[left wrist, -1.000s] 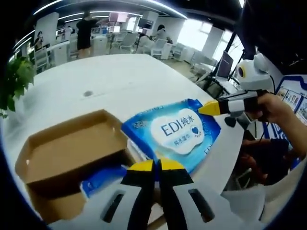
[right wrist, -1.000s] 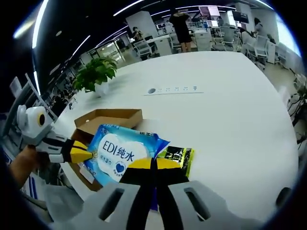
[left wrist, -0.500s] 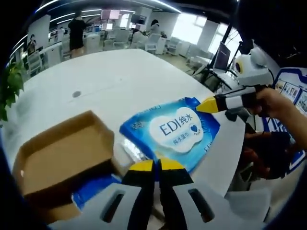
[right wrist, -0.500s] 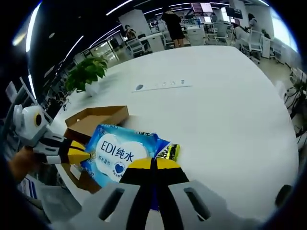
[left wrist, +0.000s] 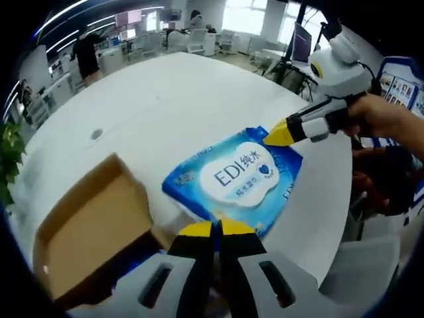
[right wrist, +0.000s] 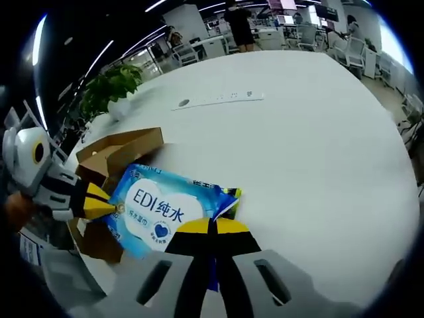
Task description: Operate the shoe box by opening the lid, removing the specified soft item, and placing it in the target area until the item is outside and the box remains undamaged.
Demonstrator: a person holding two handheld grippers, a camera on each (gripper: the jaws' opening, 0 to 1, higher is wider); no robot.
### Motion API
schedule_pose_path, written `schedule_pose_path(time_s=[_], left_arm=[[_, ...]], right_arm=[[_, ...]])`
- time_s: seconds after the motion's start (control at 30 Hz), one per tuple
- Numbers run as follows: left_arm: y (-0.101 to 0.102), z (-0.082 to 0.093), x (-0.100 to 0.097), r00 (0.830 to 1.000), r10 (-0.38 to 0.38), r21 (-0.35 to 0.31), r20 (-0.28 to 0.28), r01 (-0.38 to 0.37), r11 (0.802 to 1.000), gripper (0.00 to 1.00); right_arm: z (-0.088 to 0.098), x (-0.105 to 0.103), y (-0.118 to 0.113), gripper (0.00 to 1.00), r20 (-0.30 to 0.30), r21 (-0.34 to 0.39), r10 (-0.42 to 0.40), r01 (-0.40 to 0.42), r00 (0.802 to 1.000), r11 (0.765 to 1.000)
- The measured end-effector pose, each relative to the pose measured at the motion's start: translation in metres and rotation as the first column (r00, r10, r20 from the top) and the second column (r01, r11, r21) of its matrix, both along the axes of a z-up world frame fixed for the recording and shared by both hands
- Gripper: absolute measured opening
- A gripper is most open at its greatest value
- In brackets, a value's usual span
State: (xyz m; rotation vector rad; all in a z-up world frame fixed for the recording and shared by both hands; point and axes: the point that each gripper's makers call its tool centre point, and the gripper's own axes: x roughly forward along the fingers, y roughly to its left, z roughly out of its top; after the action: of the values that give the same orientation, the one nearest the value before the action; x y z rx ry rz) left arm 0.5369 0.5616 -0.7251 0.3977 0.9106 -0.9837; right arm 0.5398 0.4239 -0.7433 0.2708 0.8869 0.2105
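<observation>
Right now both grippers pinch the blue wet-wipes pack (left wrist: 237, 179) by opposite edges: the left gripper (left wrist: 212, 228) clamps its near edge, the right gripper (right wrist: 212, 225) the far one. Held between them, the pack hangs over the white table (right wrist: 318, 139), just beside the open cardboard shoe box (left wrist: 93, 232).

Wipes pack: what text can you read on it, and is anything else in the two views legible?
"EDI纯水": large blue print on the white label of the wipes pack, held at opposite ends by the left gripper and right gripper.
Small line under it on the label: too small to read.
Print along the pack's blue edge: blurred.
Cardboard box: no print visible.
</observation>
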Motion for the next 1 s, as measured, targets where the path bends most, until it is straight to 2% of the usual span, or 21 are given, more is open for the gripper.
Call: schedule_pose_path(time_s=[0.17, 0.4, 0.57, 0.73, 0.87, 1.0], left_arm=[[-0.002, -0.005, 0.002, 0.999, -0.033, 0.036, 0.013, 0.032, 0.999, 0.0], [-0.004, -0.009, 0.002, 0.997, -0.075, 0.076, 0.033, 0.072, 0.994, 0.0], [-0.003, -0.015, 0.001, 0.996, -0.088, 0.098, 0.019, 0.086, 0.991, 0.0], [-0.002, -0.02, -0.001, 0.992, -0.118, 0.13, 0.037, 0.112, 0.985, 0.0], [0.001, -0.025, -0.002, 0.991, -0.131, 0.152, 0.03, 0.125, 0.981, 0.0], [0.005, -0.026, -0.003, 0.987, -0.154, 0.165, 0.05, 0.144, 0.976, 0.01]], right_arm=[[-0.013, 0.004, 0.0, 0.0, -0.005, -0.014, -0.001, 0.001, 1.0, 1.0], [-0.022, 0.01, 0.001, 0.0, 0.001, -0.022, -0.022, 0.022, 1.0, 1.0], [-0.029, 0.01, 0.004, 0.0, -0.009, -0.038, -0.017, 0.017, 1.0, 0.999], [-0.029, 0.012, 0.003, 0.0, 0.001, -0.035, -0.029, 0.029, 1.0, 0.999], [-0.03, 0.012, 0.002, 0.0, -0.004, -0.023, -0.042, 0.042, 0.999, 0.999], [-0.03, 0.012, 0.0, 0.0, -0.014, -0.005, -0.066, 0.066, 0.998, 0.998]])
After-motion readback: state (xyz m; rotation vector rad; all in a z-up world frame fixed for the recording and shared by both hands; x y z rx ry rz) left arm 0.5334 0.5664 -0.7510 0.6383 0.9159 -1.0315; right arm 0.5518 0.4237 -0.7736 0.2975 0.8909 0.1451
